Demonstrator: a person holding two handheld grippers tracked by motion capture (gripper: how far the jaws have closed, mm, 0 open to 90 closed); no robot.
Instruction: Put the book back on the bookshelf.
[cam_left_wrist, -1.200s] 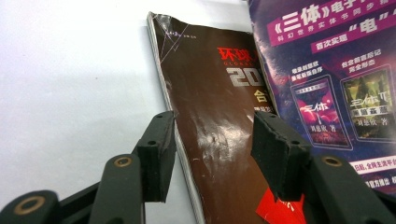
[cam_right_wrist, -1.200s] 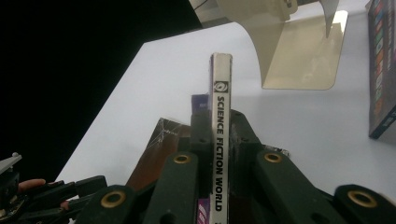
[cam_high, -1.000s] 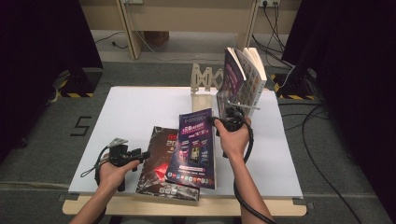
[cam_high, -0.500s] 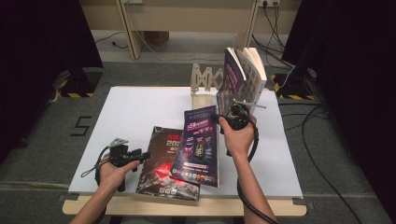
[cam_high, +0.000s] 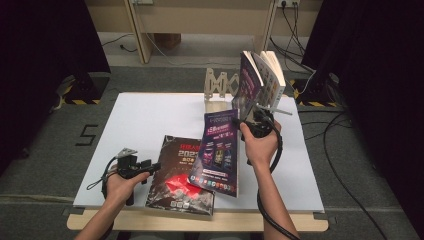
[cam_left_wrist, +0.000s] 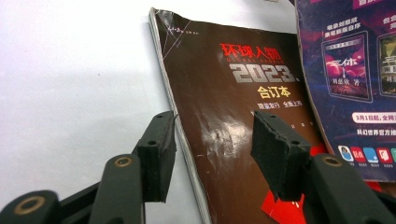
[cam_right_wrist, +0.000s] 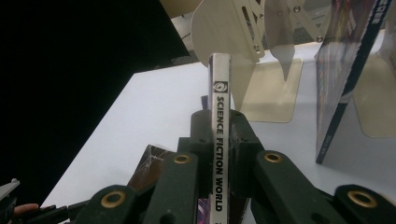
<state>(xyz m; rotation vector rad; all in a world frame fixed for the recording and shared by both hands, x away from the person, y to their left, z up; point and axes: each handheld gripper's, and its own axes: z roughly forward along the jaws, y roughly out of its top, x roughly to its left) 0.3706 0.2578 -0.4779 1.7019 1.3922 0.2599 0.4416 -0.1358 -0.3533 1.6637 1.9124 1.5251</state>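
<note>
A: Bench (cam_high: 150, 120) first: what is it like, and what room is around it?

B: White top, flat and matt, with a pale wooden edge along the near side. It stands on grey carpet; dark curtains hang at both sides, and black cables (cam_high: 345, 150) trail over the floor at the right. A yellow-and-black striped strip (cam_high: 80, 101) lies on the floor at the far left.

A: Magazine in hand, where is it?

B: The purple magazine (cam_high: 218, 152) is lifted off the bench at its upper end, tilted, its lower edge resting over the dark magazine (cam_high: 180, 177), which lies flat near the front edge. The right claw (cam_high: 248, 122) is clamped on the purple one's spine; the right gripper view shows the pads pressed on both sides of it.

A: And the left claw?

B: The left claw (cam_left_wrist: 212, 149) stands open, low over the left edge of the dark magazine, one pad on each side of that edge, not pressing.

A: Anything at the back?

B: A wooden folding rack (cam_high: 220, 87), with books (cam_high: 262, 77) standing upright in it at the right
</note>
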